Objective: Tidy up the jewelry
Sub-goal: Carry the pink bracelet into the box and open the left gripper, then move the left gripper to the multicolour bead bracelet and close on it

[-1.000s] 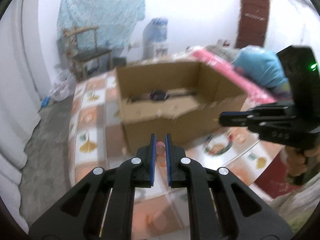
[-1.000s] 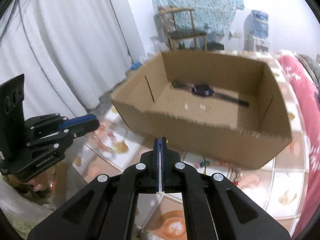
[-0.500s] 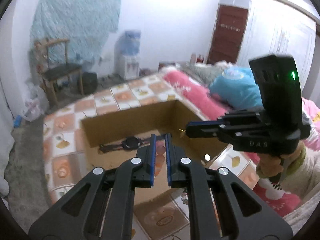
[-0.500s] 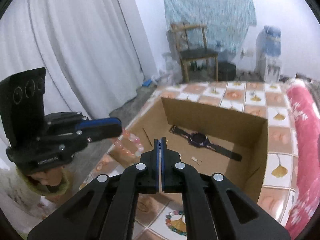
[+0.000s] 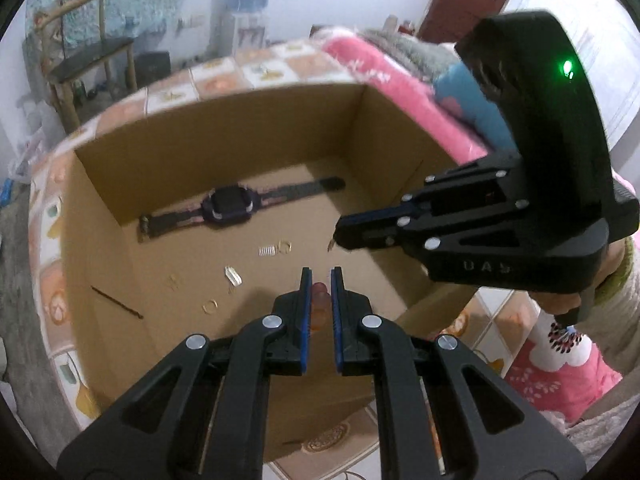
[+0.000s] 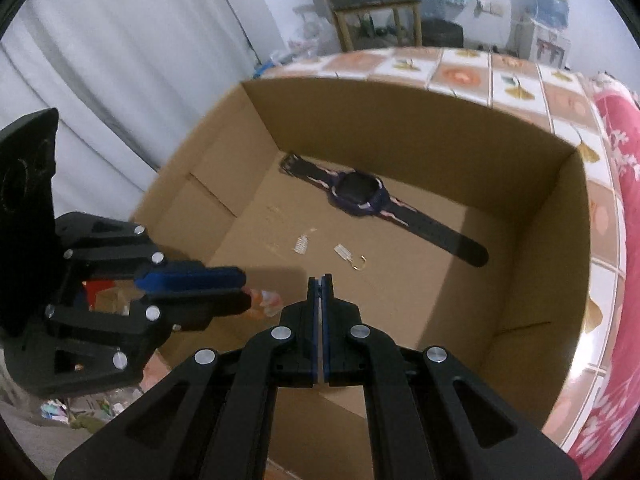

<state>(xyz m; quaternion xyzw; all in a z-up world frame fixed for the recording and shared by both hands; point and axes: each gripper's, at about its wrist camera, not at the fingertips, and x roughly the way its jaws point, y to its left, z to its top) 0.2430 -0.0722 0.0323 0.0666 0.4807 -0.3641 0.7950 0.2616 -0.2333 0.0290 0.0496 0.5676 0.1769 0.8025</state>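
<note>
Cardboard box [image 5: 192, 152], open-topped, on a tiled surface [image 6: 516, 80]. Left to right in the left wrist view: wristwatch [image 5: 230, 204] flat near the far wall; small gold and silver pieces [image 5: 274, 249] mid-floor – too small to name. Left gripper [image 5: 319, 276], over the near edge, pinches a pink bead string [image 5: 320, 300] (mostly hidden between the pads). Right gripper [image 6: 319, 280], jaws pressed together – a thin pale sliver between them, unidentifiable.
</note>
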